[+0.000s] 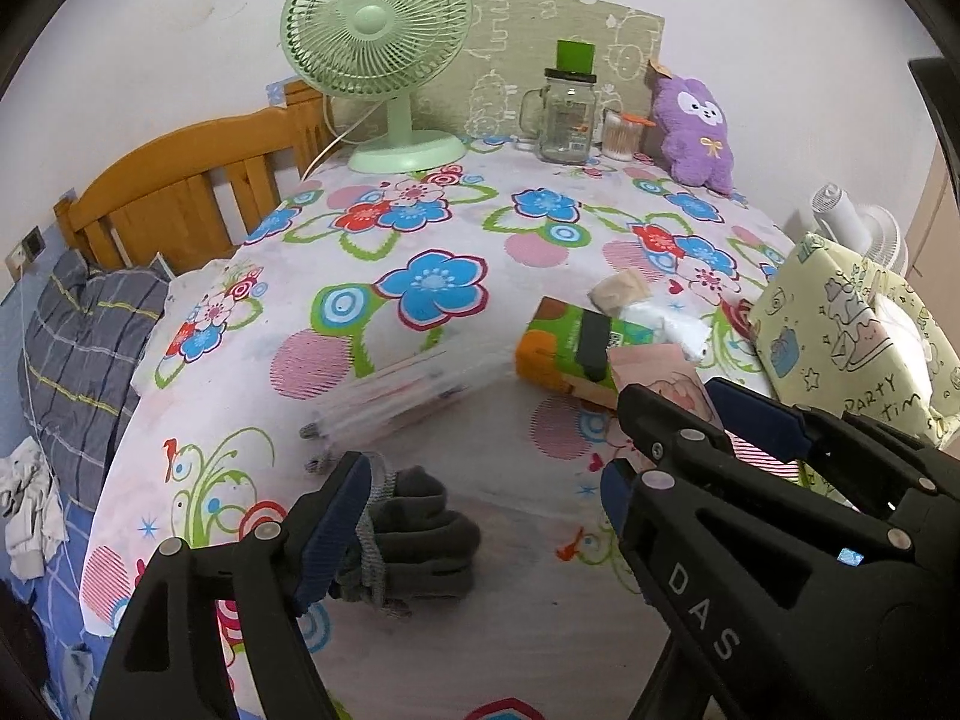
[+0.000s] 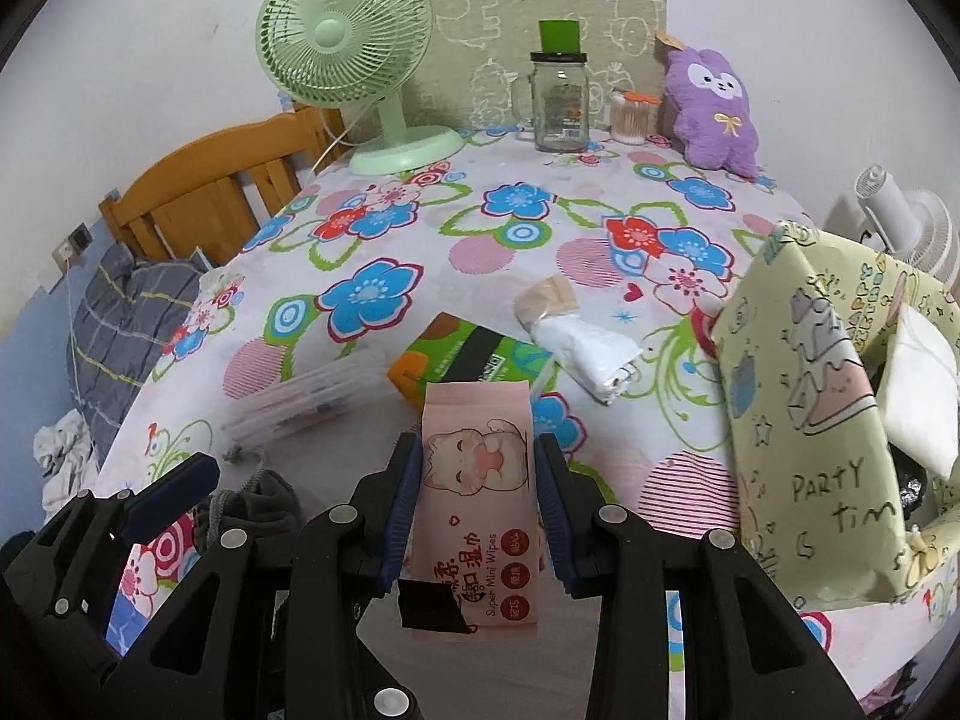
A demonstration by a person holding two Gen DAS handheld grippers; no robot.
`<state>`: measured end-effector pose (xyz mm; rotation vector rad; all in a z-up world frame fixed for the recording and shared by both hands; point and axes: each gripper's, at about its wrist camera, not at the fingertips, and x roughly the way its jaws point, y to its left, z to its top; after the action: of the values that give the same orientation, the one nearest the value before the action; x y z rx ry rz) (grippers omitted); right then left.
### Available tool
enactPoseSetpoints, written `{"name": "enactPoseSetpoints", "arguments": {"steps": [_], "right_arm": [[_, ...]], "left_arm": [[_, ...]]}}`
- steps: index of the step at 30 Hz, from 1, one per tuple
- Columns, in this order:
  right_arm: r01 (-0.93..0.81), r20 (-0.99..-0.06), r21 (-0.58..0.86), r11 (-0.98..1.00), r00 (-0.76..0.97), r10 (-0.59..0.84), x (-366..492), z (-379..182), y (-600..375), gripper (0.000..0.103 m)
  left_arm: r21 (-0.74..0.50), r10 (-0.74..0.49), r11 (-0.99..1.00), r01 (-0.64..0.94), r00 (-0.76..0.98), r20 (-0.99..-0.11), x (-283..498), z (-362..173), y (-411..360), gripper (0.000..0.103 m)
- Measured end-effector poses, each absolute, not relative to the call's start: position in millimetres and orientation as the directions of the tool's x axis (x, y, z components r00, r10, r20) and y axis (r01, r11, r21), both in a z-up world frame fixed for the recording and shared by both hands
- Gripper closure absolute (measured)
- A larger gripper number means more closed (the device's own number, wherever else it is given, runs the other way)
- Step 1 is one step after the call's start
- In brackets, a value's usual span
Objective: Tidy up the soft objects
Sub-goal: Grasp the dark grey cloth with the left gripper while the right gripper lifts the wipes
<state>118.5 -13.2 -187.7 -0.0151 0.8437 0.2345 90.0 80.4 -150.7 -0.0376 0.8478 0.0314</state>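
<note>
My right gripper [image 2: 480,498] is shut on a pink pack of mini wipes [image 2: 480,480] with a cartoon cat, held above the flowered tablecloth [image 2: 456,252]. In the left wrist view the same pack [image 1: 672,369] sticks out between the right gripper's fingers [image 1: 756,420]. My left gripper [image 1: 480,510] stands open over dark grey knitted gloves [image 1: 420,534]. Its left pad touches the fabric; the other pad is well clear. A green tissue pack [image 2: 474,354], a white plastic pouch [image 2: 588,354] and a purple plush toy [image 2: 714,114] lie farther back.
A yellow box wrapped in party paper [image 2: 804,420] stands at the right edge with white tissue [image 2: 918,384] inside. At the back stand a green fan [image 2: 354,60], a glass jar [image 2: 558,108] and a cotton-swab tub [image 2: 630,117]. A clear pen case [image 2: 294,402] lies left of centre; a wooden headboard [image 2: 198,192] is beyond the table's left edge.
</note>
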Motion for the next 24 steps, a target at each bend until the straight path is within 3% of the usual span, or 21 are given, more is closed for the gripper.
{"name": "enactPoseSetpoints", "arguments": {"steps": [16,24], "right_arm": [[-0.247,-0.781,0.037,0.968,0.598,0.182,121.7,-209.6,17.0,0.062],[-0.247,-0.798,0.029,0.969,0.578,0.172,122.0,-216.9,18.3,0.062]], "left_arm": [[-0.025,0.060,0.991,-0.128,0.616,-0.785,91.6,-180.2,112.5,0.021],[-0.049,0.037,0.991,-0.124,0.605,-0.795,95.0,-190.2,114.4,0.043]]}}
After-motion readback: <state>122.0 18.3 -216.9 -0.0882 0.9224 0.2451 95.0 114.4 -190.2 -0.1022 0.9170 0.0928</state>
